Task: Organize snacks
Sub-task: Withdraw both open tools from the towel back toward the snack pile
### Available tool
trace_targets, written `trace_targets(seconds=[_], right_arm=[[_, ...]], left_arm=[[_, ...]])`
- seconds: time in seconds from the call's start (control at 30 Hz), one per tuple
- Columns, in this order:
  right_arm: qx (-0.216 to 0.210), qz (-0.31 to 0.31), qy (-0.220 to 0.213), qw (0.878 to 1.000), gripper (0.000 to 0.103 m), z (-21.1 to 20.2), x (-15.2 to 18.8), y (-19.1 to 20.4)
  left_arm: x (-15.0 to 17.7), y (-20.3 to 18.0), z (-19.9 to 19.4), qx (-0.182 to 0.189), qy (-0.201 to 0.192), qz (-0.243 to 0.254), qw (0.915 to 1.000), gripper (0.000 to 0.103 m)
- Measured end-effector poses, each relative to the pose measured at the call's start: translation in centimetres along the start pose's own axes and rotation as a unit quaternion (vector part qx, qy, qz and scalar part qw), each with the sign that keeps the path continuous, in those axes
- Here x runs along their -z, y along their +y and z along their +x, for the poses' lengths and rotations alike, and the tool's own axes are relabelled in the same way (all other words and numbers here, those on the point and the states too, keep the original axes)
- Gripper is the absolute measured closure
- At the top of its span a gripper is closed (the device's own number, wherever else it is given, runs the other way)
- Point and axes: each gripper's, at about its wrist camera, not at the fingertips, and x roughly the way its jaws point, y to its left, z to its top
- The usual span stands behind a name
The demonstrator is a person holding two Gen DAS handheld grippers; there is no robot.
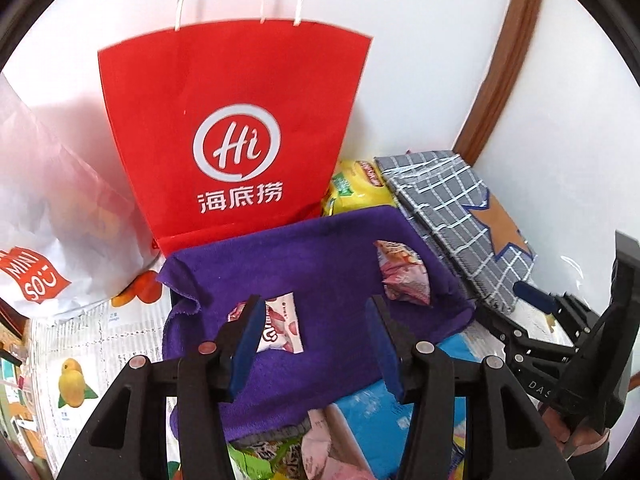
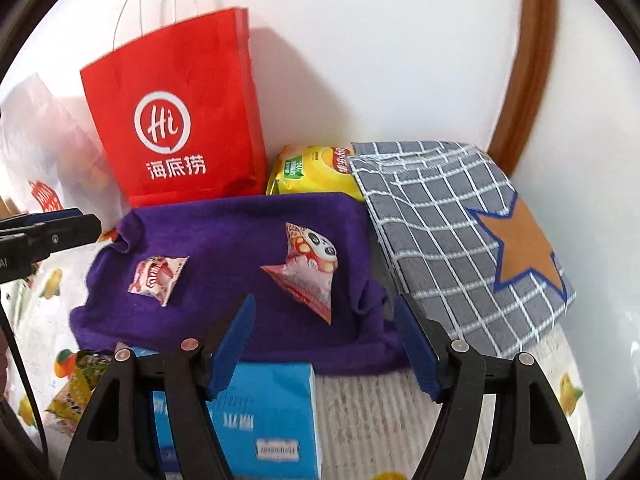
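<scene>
A purple cloth (image 1: 320, 248) (image 2: 240, 232) is spread over a raised base, and two snack packets lie on it. A pink-and-white packet (image 1: 280, 330) (image 2: 158, 276) rests on the left part. It lies flat just past the left finger of my left gripper (image 1: 316, 308), which is open and holds nothing. A red-and-pink packet with a panda face (image 1: 404, 276) (image 2: 312, 276) lies on the right part. My right gripper (image 2: 325, 304) hangs open a little short of it, with nothing between the pads.
A red paper bag (image 1: 224, 128) and a white shopping bag (image 1: 48, 216) stand at the wall. A yellow chip bag (image 2: 316, 172) and a grey checked bag with a star (image 2: 460, 232) lie behind and right. A blue box (image 2: 264, 412) and green packets (image 1: 264, 452) are near me.
</scene>
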Motion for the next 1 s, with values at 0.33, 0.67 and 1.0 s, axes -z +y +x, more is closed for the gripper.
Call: trace_targets(seconds=[0.33, 0.67, 1.0], right_arm=[[0.013, 0.040, 0.002, 0.999, 0.032, -3.7, 3.6, -2.0], [-0.020, 0.039, 0.027, 0.999, 0.032, -6.2, 6.9, -1.2], [-0.040, 0.008, 0.057, 0.998, 0.032, -6.8, 10.9, 1.0]], left_arm=[[1.7, -1.7, -3.1, -0.008, 0.001, 0.018, 0.9998, 0.052], [5.3, -2.3, -6.3, -0.017, 0.003, 0.012, 0.9998, 0.042], [9.5, -1.9, -7.0, -0.027, 0.023, 0.013, 0.9993, 0.037]])
